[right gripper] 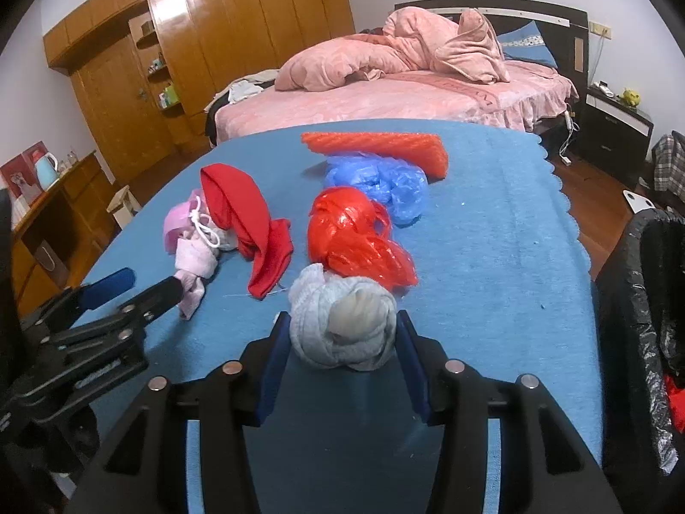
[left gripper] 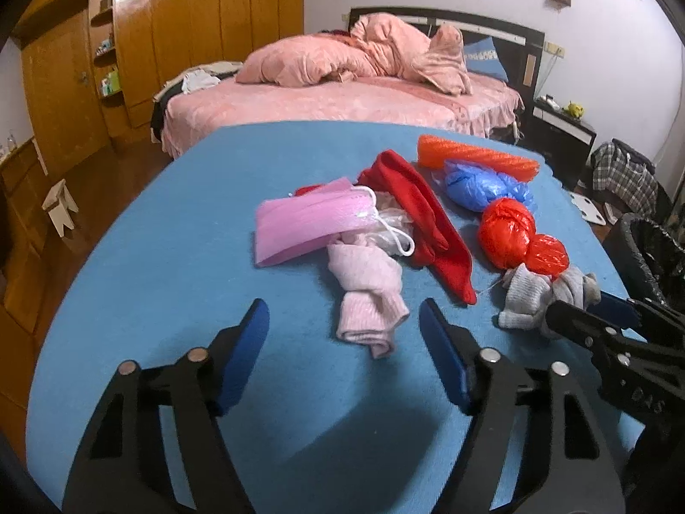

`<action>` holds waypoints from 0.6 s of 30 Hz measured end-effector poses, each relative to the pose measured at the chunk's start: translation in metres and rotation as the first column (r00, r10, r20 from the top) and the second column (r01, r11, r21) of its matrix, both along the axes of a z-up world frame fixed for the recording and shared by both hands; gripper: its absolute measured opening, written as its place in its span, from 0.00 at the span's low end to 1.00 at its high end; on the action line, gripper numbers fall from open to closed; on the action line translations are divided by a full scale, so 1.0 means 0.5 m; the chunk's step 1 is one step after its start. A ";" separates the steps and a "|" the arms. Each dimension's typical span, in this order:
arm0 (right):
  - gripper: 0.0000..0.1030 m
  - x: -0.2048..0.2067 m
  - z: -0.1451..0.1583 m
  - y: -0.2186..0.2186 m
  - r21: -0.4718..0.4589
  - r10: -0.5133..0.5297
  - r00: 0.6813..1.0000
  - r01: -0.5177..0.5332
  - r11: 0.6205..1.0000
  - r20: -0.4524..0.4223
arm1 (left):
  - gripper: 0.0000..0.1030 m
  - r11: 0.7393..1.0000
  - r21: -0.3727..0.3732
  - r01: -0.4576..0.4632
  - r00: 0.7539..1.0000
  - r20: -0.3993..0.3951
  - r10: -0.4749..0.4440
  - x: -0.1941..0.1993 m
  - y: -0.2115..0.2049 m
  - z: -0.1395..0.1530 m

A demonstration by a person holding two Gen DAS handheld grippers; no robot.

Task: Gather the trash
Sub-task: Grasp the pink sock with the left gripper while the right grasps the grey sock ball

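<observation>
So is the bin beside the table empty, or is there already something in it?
Not empty: the black-lined bin shows something red low inside in the right wrist view. What else it holds cannot be told.

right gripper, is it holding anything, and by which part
The right gripper has the balled grey sock between its fingers, one on each side of the ball. The left gripper holds nothing.

The right gripper [right gripper: 342,334] closes its blue pads on a balled grey sock [right gripper: 342,325] lying on the blue cloth [right gripper: 492,235] beside a red bag [right gripper: 355,235].
</observation>
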State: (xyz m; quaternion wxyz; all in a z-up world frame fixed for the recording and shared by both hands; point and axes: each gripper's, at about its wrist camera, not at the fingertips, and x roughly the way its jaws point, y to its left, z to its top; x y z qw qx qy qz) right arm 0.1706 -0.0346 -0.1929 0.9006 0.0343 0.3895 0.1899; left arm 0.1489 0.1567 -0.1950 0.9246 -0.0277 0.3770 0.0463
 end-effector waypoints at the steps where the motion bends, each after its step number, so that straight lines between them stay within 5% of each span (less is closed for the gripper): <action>1: 0.47 0.001 -0.001 0.000 -0.001 0.000 1.000 0.000 1.000 -0.001 | 0.61 1.000 -0.005 0.007 1.000 -0.015 -0.007 0.009 -0.002 -0.005; 3: 0.47 0.003 -0.002 0.000 -0.003 0.000 1.000 0.000 1.000 -0.003 | 0.53 1.000 -0.012 0.020 0.999 -0.042 -0.021 0.019 -0.005 -0.014; 5: 0.47 0.002 -0.002 0.002 -0.002 -0.001 1.000 0.001 1.000 -0.003 | 0.29 0.999 -0.024 0.045 0.997 -0.065 -0.046 0.027 -0.009 -0.021; 8: 0.47 0.002 -0.004 0.000 0.002 -0.005 1.000 0.005 1.000 -0.003 | 0.18 0.998 -0.033 0.057 0.996 -0.071 -0.059 0.027 -0.011 -0.025; 18: 0.45 -0.016 0.024 -0.033 0.040 -0.013 1.000 0.012 0.999 0.027 | 0.15 0.993 -0.073 0.093 0.994 0.062 -0.088 -0.022 -0.026 0.034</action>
